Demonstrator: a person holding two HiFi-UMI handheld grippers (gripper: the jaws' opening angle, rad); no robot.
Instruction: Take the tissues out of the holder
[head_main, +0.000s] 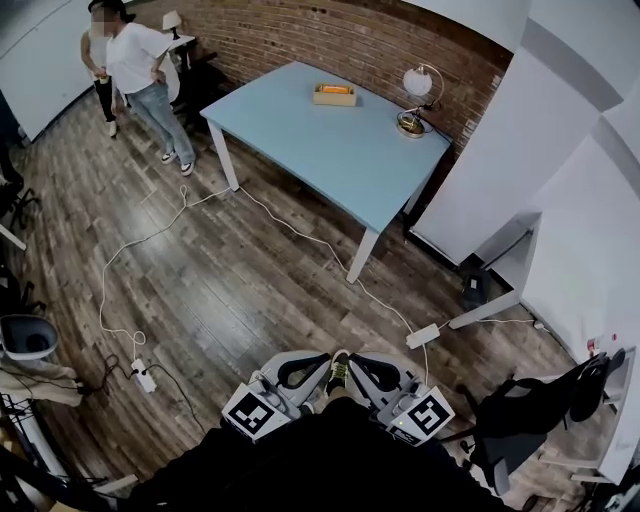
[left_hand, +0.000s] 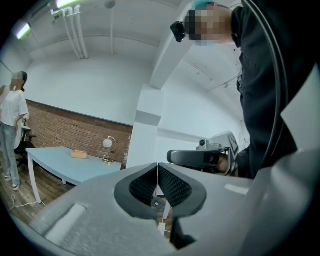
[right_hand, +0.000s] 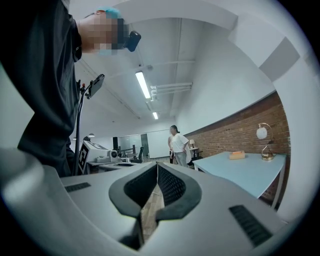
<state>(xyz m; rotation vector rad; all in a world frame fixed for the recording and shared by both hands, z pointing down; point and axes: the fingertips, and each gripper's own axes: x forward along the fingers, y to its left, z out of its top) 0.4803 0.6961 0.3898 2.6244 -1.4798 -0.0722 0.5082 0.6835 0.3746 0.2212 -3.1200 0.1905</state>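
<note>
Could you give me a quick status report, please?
Grippers: left gripper and right gripper shut, empty. Untouched tissue holder on far blue table. In the way: white cable across the floor.

Floor (head_main: 200, 290): dark wood planks, worn, low sheen. Far wall (head_main: 330, 40): rough red brick. Table (head_main: 340, 150): smooth matt pale-blue top. Lamp base (head_main: 409, 124): glossy brass-like metal. Holder (head_main: 334, 94): looks like light wood.
</note>
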